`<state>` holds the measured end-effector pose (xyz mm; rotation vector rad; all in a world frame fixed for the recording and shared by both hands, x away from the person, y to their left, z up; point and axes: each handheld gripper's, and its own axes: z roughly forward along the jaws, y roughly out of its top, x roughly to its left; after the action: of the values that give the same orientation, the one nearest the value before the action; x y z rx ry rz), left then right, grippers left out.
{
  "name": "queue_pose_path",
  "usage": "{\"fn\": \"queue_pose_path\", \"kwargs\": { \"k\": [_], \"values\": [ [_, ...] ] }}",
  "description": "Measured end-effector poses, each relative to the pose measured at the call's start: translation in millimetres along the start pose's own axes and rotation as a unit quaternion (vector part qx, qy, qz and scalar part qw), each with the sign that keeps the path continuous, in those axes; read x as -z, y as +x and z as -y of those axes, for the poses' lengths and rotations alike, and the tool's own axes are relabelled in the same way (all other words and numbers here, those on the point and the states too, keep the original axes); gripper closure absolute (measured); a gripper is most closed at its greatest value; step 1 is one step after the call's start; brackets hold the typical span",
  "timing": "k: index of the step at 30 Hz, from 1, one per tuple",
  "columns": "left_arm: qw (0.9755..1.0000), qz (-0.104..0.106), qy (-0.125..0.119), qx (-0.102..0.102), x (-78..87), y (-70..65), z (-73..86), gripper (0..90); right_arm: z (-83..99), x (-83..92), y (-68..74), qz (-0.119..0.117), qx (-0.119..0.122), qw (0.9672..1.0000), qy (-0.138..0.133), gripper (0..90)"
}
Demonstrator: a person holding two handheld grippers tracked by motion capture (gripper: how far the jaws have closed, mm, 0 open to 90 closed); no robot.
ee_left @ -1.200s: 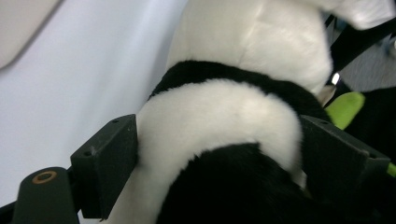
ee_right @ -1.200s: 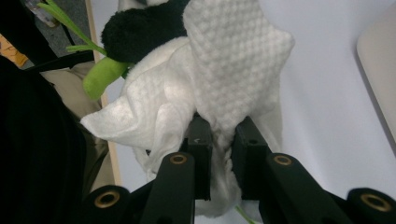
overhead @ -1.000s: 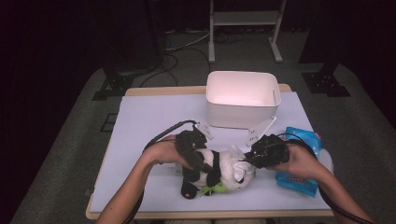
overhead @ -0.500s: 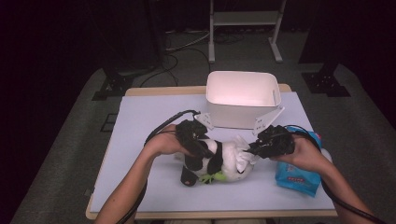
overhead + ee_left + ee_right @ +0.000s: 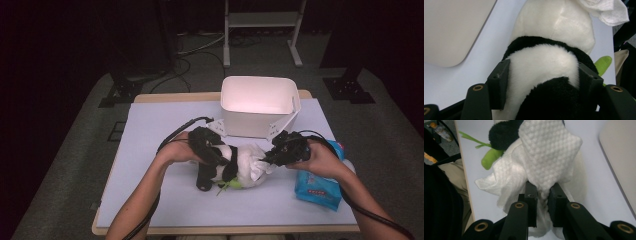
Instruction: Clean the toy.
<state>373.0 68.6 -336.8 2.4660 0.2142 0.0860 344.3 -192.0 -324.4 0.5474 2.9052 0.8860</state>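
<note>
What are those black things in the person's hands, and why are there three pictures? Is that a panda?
Yes, it's a toy panda lying on a table. The person holds a black grabbing tool in each hand. The top picture comes from a camera high above the table. The other two come from little cameras riding on each tool, looking along its jaws. The left tool has its jaws against the panda's body on both sides; they have just been opening a little. The right tool pinches a white wipe draped on the panda. A white tub and a blue packet also sit on the table.
</note>
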Motion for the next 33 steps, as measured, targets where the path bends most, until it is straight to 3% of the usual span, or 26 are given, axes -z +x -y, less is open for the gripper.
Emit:
{"fn": "queue_pose_path", "kwargs": {
  "k": [9,13,18,21,25,31,33],
  "values": [
    [1.0000,-0.005,-0.005,-0.005,5.1,-15.2,3.9,32.8,-36.8,-1.4,5.2,0.005,0.023,0.9997,0.005,78.2],
    [0.9998,0.002,-0.015,0.012,7.9,-14.9,5.9,29.8,-41.8,-5.4,4.2,-0.001,0.023,0.9996,0.013,78.3],
    [0.9988,0.012,-0.030,0.038,15.3,-12.9,6.3,19.4,-36.4,-8.3,5.2,-0.012,0.019,0.9996,0.019,78.5],
    [0.9986,0.004,-0.020,0.049,20.0,-13.7,6.9,13.9,-32.1,-8.0,6.2,-0.015,0.019,0.9995,0.019,78.6],
    [0.9973,0.015,-0.015,0.070,23.4,-12.7,11.7,10.5,-28.1,-8.7,11.1,-0.020,0.022,0.9993,0.022,78.6],
    [0.9958,0.043,-0.021,0.079,19.3,-13.0,17.1,9.0,-21.9,-9.7,19.5,-0.025,0.028,0.9989,0.027,78.7],
    [0.9961,0.045,-0.024,0.072,16.3,-13.7,17.9,9.1,-18.9,-9.8,21.6,-0.026,0.027,0.9989,0.029,78.8]
  ]
}}
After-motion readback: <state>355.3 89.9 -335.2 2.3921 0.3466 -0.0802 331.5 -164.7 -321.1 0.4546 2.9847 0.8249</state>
